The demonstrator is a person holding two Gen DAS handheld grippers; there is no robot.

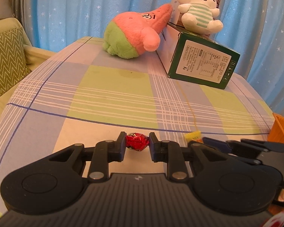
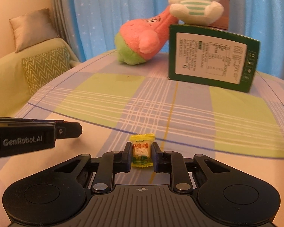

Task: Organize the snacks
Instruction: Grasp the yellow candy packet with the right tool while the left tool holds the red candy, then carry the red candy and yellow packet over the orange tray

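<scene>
Two black grippers, each one holding a wrapped candy over the checked tablecloth (image 1: 111,98).

The left gripper (image 1: 137,144) is clamped on a red foil-wrapped candy (image 1: 137,141); the right gripper (image 2: 142,154) pinches a yellow square candy packet (image 2: 142,152). At 1 o'clock from both stands a green printed carton (image 2: 212,60).

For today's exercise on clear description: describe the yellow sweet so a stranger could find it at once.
Start at the checked tablecloth, then come forward from the green box to the right gripper. The yellow sweet is pinched between its fingers; it is a flat pillow packet, while the left gripper holds a red sweet.
</scene>
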